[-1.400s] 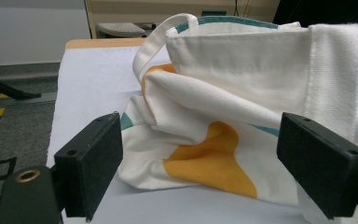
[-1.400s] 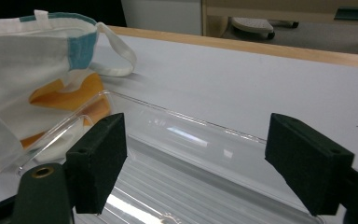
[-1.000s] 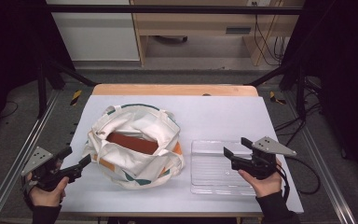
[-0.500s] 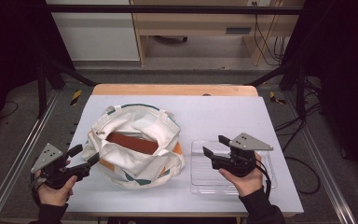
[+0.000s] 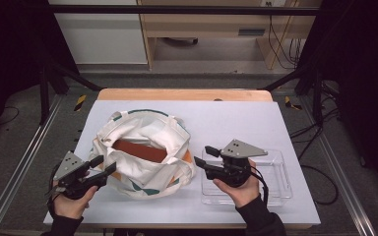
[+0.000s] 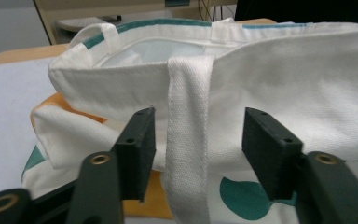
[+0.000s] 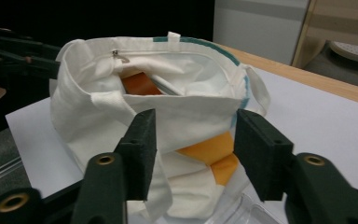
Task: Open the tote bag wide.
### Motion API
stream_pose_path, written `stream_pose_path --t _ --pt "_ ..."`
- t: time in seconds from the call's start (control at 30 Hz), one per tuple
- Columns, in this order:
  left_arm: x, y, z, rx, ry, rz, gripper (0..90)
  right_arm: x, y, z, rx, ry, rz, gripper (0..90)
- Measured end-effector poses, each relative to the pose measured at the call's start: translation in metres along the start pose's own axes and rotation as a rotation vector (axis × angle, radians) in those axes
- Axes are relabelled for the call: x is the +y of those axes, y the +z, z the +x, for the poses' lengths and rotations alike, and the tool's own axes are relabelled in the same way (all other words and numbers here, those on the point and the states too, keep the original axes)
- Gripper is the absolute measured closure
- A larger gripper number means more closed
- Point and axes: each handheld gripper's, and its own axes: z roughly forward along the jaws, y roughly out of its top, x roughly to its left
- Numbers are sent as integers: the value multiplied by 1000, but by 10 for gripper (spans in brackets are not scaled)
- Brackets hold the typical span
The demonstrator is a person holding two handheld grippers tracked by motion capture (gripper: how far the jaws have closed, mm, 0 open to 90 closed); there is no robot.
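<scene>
Table: pale lavender-grey rectangular top point(image 5: 236, 118), wooden strip at far edge. White canvas tote bag point(image 5: 142, 169) lies left-centre; clear plastic tray point(image 5: 275, 169) near right edge.

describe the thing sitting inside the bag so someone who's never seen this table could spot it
On the pale table sheet, left of the clear plastic tray, stands an open cream tote bag with teal and orange patches. In its mouth lies a flat rust-orange object, the one dark, solid colour against the pale lining.
</scene>
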Motion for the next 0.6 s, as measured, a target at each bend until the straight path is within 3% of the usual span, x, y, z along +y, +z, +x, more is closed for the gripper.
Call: stream_pose_path --t 0.13,0.23,0.5,0.6 --pt "-1 0 1 11 -11 4 711 1 10 7 23 1 8 587" --pt "-1 0 2 3 -19 14 772 1 14 10 30 -1 13 631" --pt "-7 -4 2 2 -3 26 811 10 23 24 72 -4 5 828" --pt "-11 -8 4 -3 -6 28 813 19 35 38 107 -19 -3 900"
